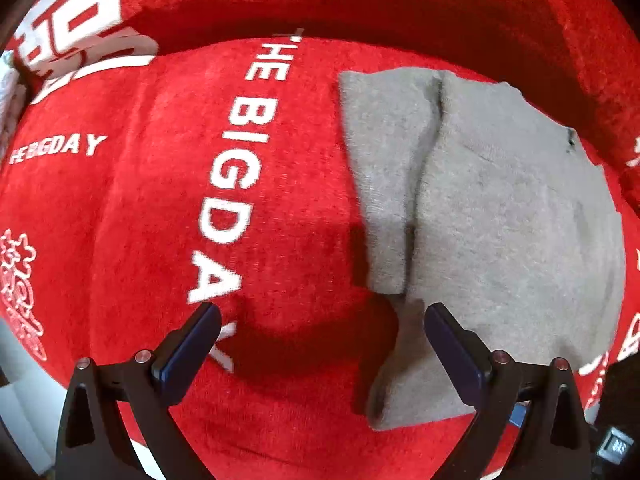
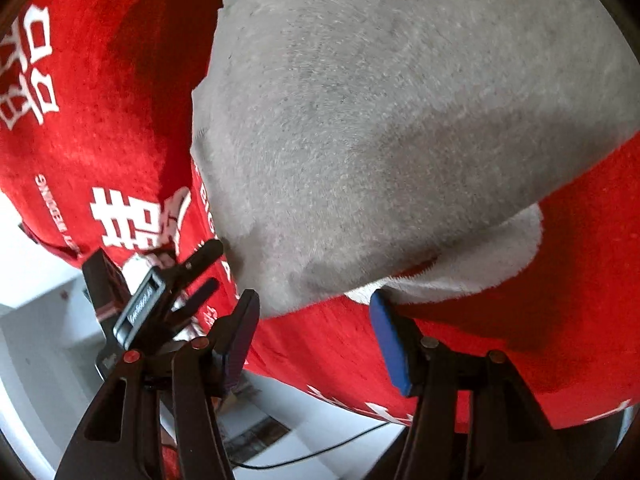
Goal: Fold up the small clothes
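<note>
grey garment (image 1: 500, 208) on red cloth (image 1: 160, 200), left claw (image 1: 322, 334) and right claw (image 2: 316, 312) gaping, empty

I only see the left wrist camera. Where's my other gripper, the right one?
Observer: The right gripper is open at the near edge of the grey garment, gripping nothing.
Operator: Is it grey all over?
Observer: No, a white band runs along that near edge.
Operator: What's past the red cloth?
Observer: A thin black cable lies on the white floor below its edge.
</note>
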The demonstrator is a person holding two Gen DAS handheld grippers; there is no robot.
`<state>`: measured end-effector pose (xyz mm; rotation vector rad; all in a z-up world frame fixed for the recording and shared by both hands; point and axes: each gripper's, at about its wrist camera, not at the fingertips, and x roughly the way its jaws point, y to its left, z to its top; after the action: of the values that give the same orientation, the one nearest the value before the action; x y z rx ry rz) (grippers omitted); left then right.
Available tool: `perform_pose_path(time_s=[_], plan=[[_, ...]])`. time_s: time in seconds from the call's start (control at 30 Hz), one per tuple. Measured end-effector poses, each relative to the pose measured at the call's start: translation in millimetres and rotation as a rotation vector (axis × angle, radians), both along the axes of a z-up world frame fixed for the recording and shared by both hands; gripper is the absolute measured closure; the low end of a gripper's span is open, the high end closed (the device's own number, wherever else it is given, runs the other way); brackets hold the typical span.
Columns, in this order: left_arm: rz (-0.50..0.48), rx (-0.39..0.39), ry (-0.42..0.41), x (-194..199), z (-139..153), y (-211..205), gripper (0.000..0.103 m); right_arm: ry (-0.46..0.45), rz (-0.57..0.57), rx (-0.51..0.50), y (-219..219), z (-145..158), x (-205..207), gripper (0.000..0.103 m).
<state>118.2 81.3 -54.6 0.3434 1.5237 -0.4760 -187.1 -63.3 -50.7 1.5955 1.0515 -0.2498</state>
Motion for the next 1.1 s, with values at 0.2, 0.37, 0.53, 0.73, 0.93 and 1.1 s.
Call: perform_pose_path(time_s=[0.2,0.37,0.53,0.73,0.93,1.1], plan=[[0.018,-0.069,0.047,6,-6,9,0.001,-0.040,-0.089,0.045,3,-9,3,0.038],[0.037,-0.082,0.040,20,-4,14,0.001,-0.074,-0.153,0.071,8,-16,13,0.036],[0.000,-0.149,0.069,28,2,7,0.001,-0.097,-0.232,0.122,11,-23,23,0.036],[0.014,-0.256,0.151,23,10,-5,0.001,-0.170,-0.270,0.183,2,-21,24,0.094],[0.031,-0.349,0.317,29,-8,-19,0.001,-0.283,-0.205,0.100,-20,19,32,0.094],[0.011,-0.440,0.430,24,-14,-47,0.001,-0.305,-0.154,0.072,-24,32,35,0.094]])
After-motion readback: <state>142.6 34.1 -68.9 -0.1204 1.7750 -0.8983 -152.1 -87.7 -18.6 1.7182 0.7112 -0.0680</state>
